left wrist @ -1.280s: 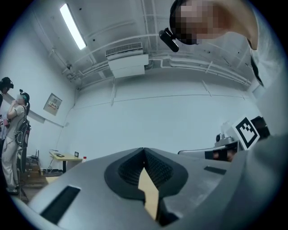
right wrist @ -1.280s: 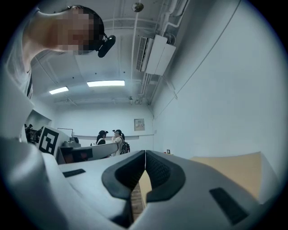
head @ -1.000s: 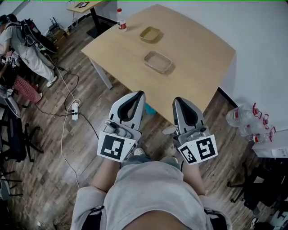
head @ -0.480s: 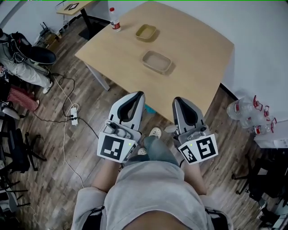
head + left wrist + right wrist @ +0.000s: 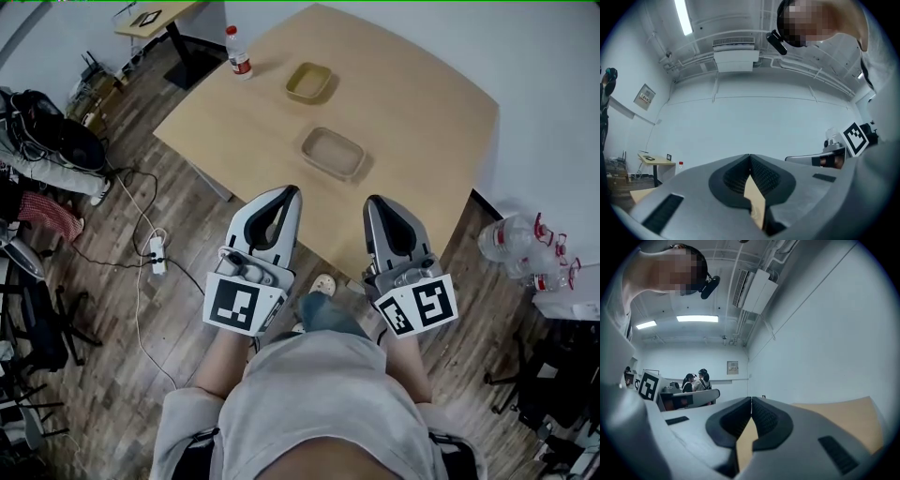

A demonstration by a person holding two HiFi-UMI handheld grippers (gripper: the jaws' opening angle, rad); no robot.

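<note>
Nearer tray (image 5: 333,153) is lying untouched on table (image 5: 422,112) while left gripper (image 5: 287,193) and right gripper (image 5: 379,202) are hovering short of it, jaws together, gripping nothing.

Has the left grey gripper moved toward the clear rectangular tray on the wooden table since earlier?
Yes. In the head view the left grey gripper now overlaps the wooden table at its near edge, nearer the clear rectangular tray than before.
</note>
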